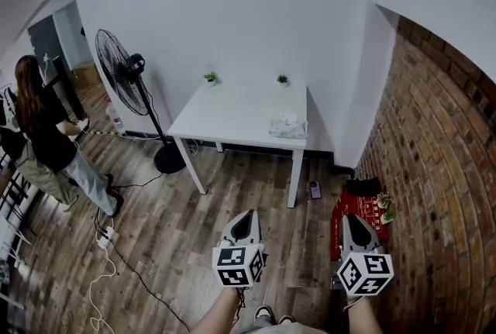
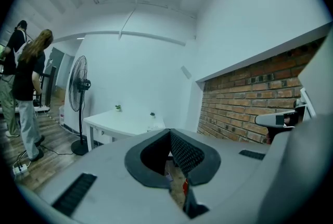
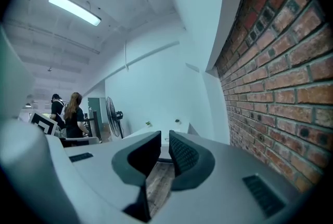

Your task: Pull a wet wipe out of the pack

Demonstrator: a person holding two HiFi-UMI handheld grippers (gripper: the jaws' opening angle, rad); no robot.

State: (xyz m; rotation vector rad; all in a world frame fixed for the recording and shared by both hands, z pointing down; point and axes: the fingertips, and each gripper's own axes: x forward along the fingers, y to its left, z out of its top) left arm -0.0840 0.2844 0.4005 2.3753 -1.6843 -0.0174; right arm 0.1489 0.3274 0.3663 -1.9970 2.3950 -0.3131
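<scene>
The wet wipe pack (image 1: 288,125) lies near the right end of a white table (image 1: 232,119), with a white wipe sticking up from its top. Both grippers hang low in the head view, over the wooden floor and well short of the table. My left gripper (image 1: 246,222) (image 2: 169,131) has its fingertips touching and holds nothing. My right gripper (image 1: 353,222) (image 3: 164,134) shows a narrow gap between its pads, with nothing in it. In the left gripper view the table (image 2: 117,121) stands far ahead.
Two small potted plants (image 1: 210,77) (image 1: 282,80) stand at the table's back edge. A standing fan (image 1: 124,84) and a person (image 1: 46,135) are at the left. A brick wall (image 1: 442,170) runs along the right, with a red mat (image 1: 358,210) and a phone (image 1: 315,190) on the floor. Cables (image 1: 108,247) trail at the left.
</scene>
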